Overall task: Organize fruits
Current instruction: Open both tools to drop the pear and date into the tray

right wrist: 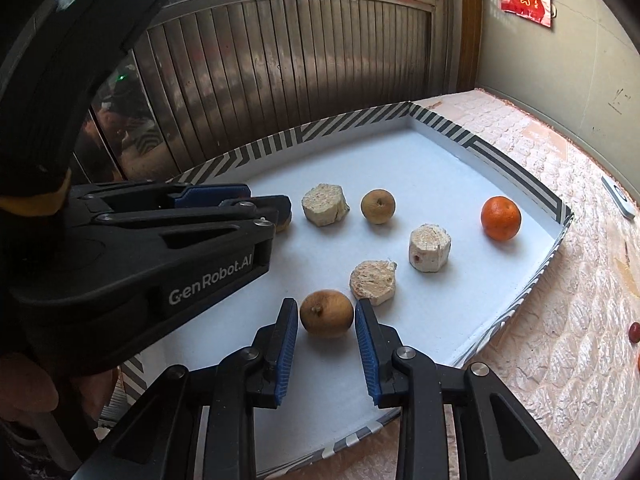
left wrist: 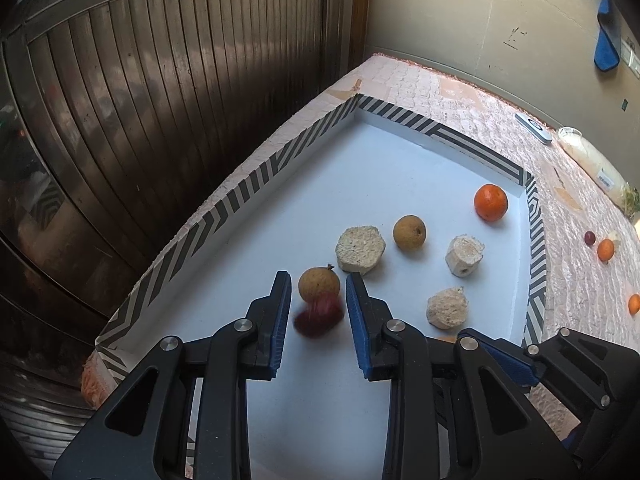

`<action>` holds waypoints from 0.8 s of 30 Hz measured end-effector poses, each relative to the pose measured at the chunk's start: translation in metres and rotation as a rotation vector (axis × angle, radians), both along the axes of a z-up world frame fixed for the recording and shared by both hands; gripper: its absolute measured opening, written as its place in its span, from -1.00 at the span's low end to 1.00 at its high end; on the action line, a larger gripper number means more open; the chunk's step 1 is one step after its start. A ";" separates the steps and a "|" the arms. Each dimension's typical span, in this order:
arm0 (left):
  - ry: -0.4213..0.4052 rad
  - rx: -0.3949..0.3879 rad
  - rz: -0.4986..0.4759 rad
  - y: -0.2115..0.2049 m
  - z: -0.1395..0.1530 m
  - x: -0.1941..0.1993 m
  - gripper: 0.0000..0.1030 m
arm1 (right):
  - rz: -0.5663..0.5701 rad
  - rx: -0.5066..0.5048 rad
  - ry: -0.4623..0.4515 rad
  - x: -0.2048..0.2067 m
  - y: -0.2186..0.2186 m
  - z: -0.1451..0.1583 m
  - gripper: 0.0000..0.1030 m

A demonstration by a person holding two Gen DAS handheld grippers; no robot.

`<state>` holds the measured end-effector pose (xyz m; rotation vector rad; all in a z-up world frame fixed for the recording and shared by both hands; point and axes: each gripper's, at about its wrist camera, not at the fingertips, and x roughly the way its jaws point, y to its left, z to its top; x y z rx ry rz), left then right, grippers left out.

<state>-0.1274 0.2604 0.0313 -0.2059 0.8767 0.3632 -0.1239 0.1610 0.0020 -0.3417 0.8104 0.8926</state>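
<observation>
Fruit sort partway: most pieces in the tray, some not yet.
Left gripper [left wrist: 318, 278] jaws released, blurred dark-red round fruit [left wrist: 319, 315] loose between them. Right gripper [right wrist: 326, 304] jaws released astride a brown round fruit [right wrist: 326, 313]. White striped-rim tray [left wrist: 440, 130] holds an orange mandarin [left wrist: 491, 202] at 2 o'clock. A small orange fruit [left wrist: 605, 249] sits on the pink cobbled surface [left wrist: 580, 280] at 3 o'clock. Ribbed metal shutter [left wrist: 160, 80] behind.

black clamp-style left gripper [left wrist: 319, 280], blue ribbed jaws, silver rivets, white lettering.
</observation>
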 end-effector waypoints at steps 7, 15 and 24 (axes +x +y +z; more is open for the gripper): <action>-0.039 0.035 0.005 -0.007 0.012 -0.002 -0.23 | -0.031 0.054 -0.010 0.000 -0.018 0.014 -0.39; -0.094 0.044 -0.054 -0.035 0.028 0.006 0.04 | -0.133 0.090 -0.038 0.005 -0.054 0.027 -0.32; -0.114 0.044 -0.189 -0.095 0.038 0.029 0.04 | -0.285 0.100 -0.065 0.019 -0.122 0.038 -0.29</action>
